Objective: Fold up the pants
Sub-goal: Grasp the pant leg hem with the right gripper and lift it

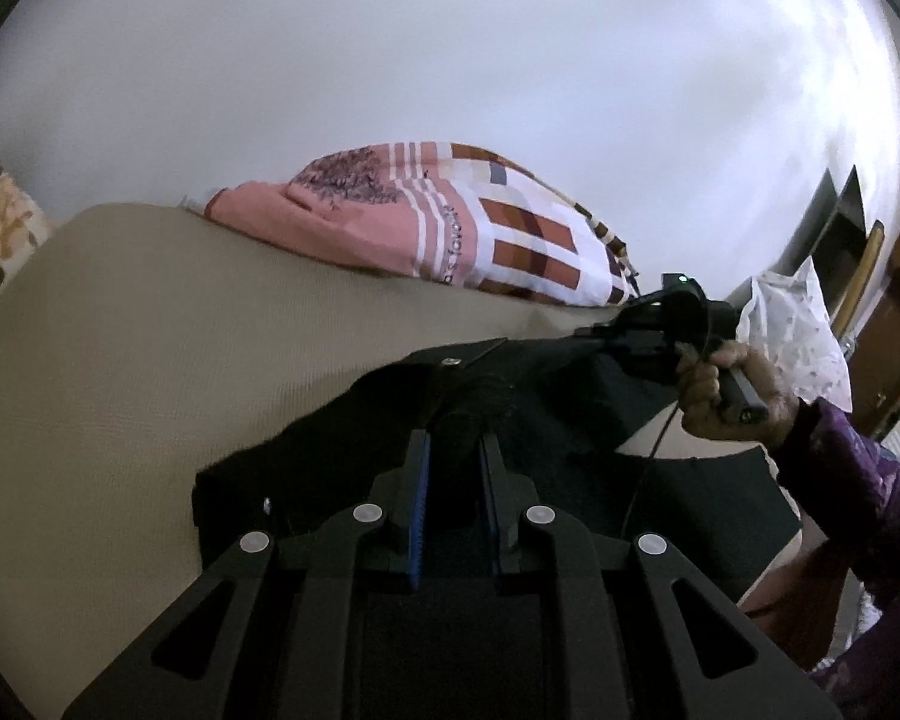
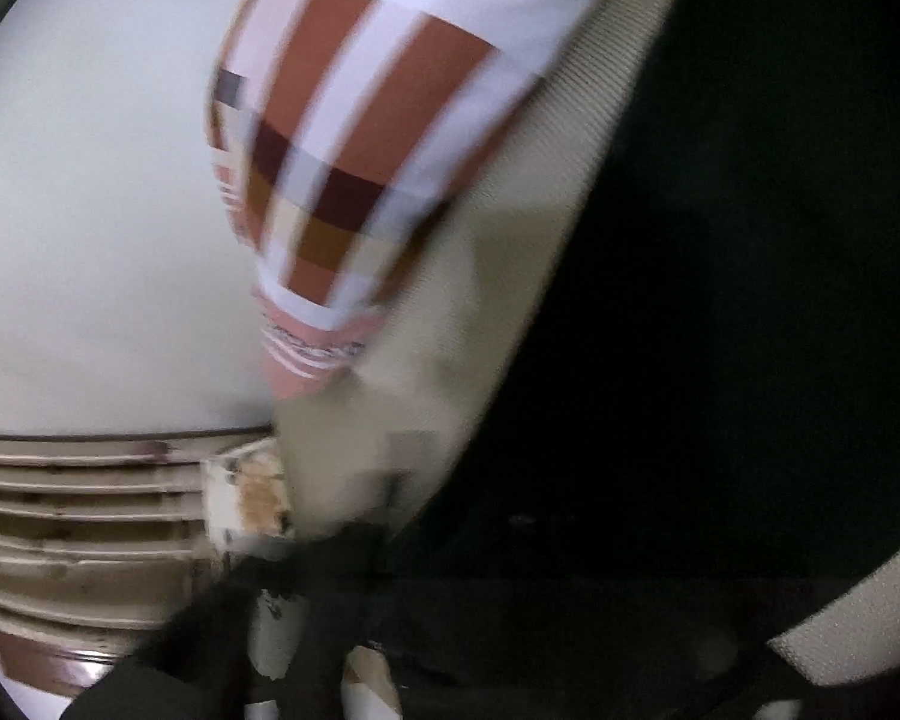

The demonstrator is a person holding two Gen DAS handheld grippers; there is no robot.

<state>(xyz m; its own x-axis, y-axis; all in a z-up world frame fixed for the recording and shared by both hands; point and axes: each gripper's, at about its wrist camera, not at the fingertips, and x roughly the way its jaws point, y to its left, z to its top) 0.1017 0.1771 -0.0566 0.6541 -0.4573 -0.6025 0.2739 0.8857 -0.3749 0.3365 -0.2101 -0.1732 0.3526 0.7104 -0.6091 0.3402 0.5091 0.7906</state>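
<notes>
Black pants (image 1: 330, 468) lie on a beige bed (image 1: 150, 330), their buttoned waistband lifted off the sheet. My left gripper (image 1: 455, 438) is shut on a bunch of the black cloth just below the button. In the left wrist view a hand (image 1: 726, 396) holds my right gripper (image 1: 594, 337) at the right end of the waistband, which rises taut to its tip, so it looks shut on the cloth. The right wrist view is blurred. There the pants (image 2: 720, 300) fill the right side as a dark mass, and the fingers are lost in it.
A pink and brown checked pillow (image 1: 450, 222) lies at the far edge of the bed, close to my right gripper. A white plastic bag (image 1: 798, 324) and a brown door (image 1: 894, 330) stand at the right. A ribbed bed frame (image 2: 78, 510) shows beyond the mattress edge.
</notes>
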